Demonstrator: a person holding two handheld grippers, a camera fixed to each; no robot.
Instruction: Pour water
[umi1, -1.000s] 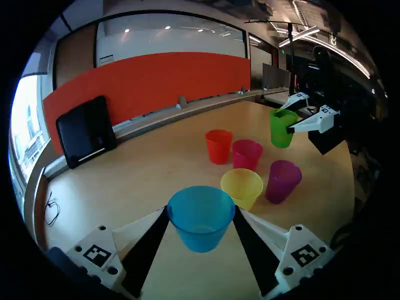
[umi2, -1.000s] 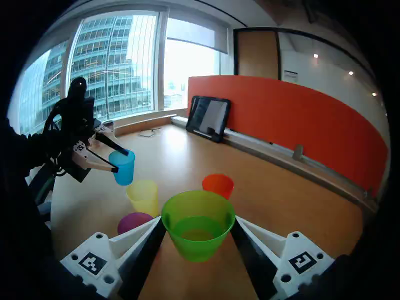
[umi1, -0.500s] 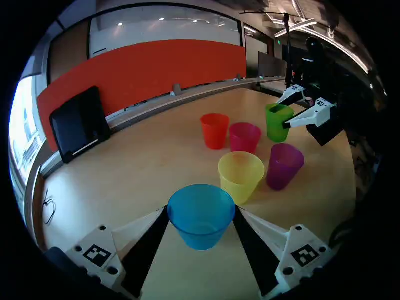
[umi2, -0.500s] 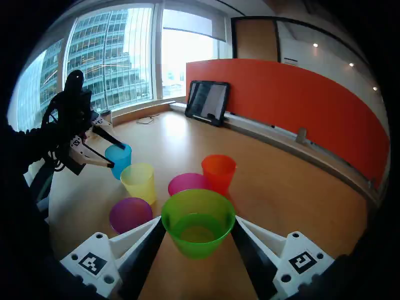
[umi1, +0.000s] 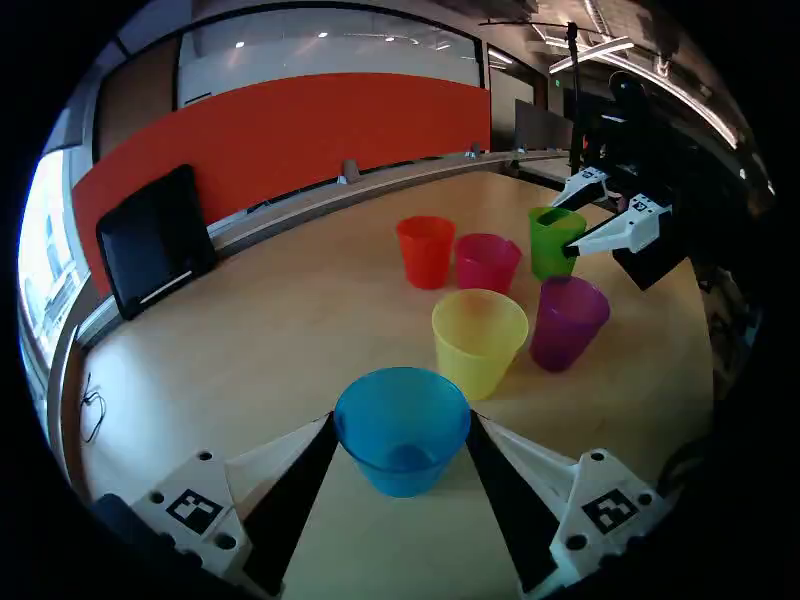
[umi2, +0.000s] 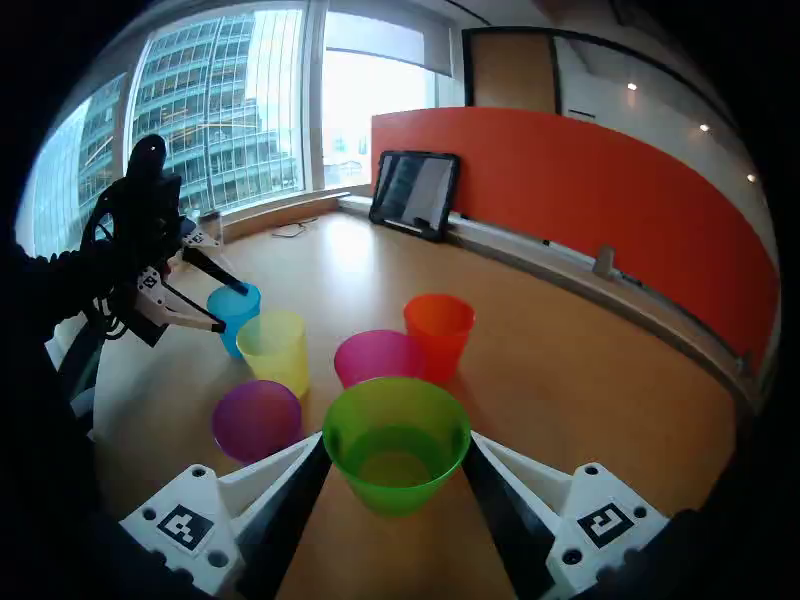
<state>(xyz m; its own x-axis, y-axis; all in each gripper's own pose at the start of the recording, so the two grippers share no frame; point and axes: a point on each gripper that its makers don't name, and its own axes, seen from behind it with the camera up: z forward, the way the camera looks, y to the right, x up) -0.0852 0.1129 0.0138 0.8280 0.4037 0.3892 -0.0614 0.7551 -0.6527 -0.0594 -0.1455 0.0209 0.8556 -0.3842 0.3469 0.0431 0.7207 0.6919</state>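
A green cup (umi2: 395, 470) is held upright between the fingers of the right gripper (umi2: 397, 440), whose jaws are closed narrowly on its sides. A shallow pool of what is judged to be water can be seen at its bottom. A blue cup (umi1: 402, 455) is clasped the same way, also upright, by the left gripper (umi1: 400, 425). Both cups are carried above a wooden desk (umi2: 560, 400).

Four more cups are set upright in a loose cluster away from the desk's edges: orange (umi2: 438, 335), pink (umi2: 380, 358), yellow (umi2: 272, 350) and purple (umi2: 256, 420). The cluster lies between the two grippers. In the right gripper view, the pink cup is found just ahead of the green cup's rim and the blue cup lies well off to the left, behind the yellow one.

Which cup is meant to receive the water cannot be told. The pink cup is judged nearest to the right gripper, the yellow one nearest to the left. A tilt forward over a rim would be needed.
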